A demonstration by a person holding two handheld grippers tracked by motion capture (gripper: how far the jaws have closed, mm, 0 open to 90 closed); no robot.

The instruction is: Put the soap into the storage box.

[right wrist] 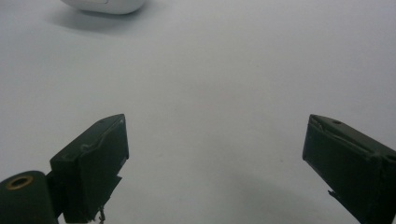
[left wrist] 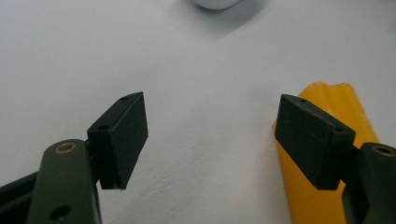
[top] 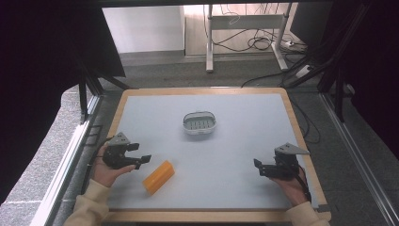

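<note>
One orange block [top: 158, 176] lay at the lower left of the frame on the table [top: 244, 136], just beside the left gripper [top: 141, 160], jaws spread, likely lined up to grasp. Centre: a white dish [top: 199, 123]. Lower right, the right gripper [top: 258, 165] gaped empty.

An orange-yellow block [top: 158, 177], a long rectangular bar with a groove along its top, lies flat on the pale grey counter [top: 244, 141] at the near left. It sits at a slant, its far end turned toward the right. A small white oval soap dish [top: 200, 123] with a grey slotted insert stands upright near the counter's middle, toward the far side, well apart from the block. In the left gripper view the block [left wrist: 327, 154] lies at the right edge, partly behind a jaw.
</note>
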